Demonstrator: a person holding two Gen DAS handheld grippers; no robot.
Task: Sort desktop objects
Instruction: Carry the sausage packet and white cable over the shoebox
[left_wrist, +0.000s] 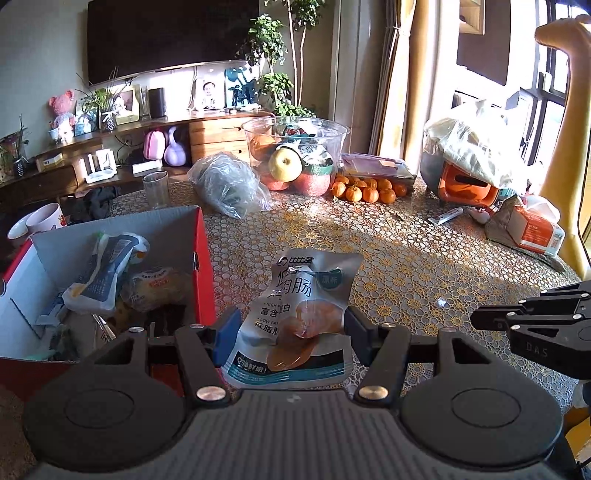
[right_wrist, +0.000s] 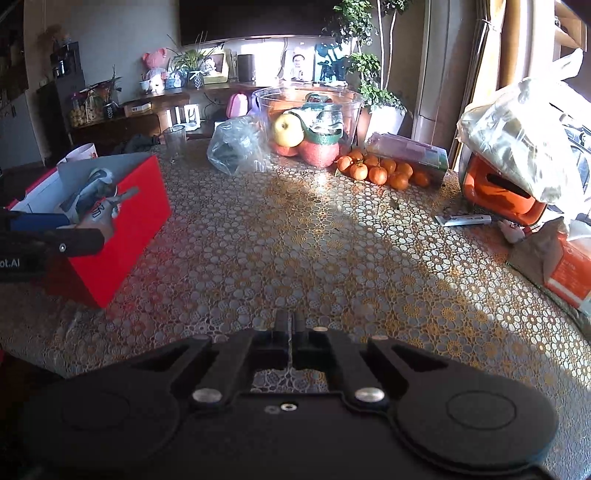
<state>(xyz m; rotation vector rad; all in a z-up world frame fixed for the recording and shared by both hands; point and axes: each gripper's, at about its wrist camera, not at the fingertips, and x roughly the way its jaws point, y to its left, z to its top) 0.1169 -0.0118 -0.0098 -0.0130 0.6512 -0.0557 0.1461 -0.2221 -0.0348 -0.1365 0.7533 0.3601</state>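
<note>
My left gripper (left_wrist: 290, 325) is shut on a grey snack packet (left_wrist: 295, 314) with Chinese print, held upright above the patterned table just right of the red cardboard box (left_wrist: 205, 273). The box holds several other packets (left_wrist: 107, 273). It also shows at the left of the right wrist view (right_wrist: 125, 225), with the left gripper's finger (right_wrist: 70, 242) in front of it. My right gripper (right_wrist: 290, 325) is shut and empty, low over the table's near middle. In the left wrist view it shows at the right edge (left_wrist: 532, 321).
At the back stand a clear bowl of fruit (right_wrist: 310, 122), a heap of mandarins (right_wrist: 380, 170), a plastic bag (right_wrist: 236, 147) and a glass (right_wrist: 174, 142). An orange appliance under plastic (right_wrist: 498, 188), a tube (right_wrist: 463, 220) and an orange-white package (right_wrist: 565, 269) sit right.
</note>
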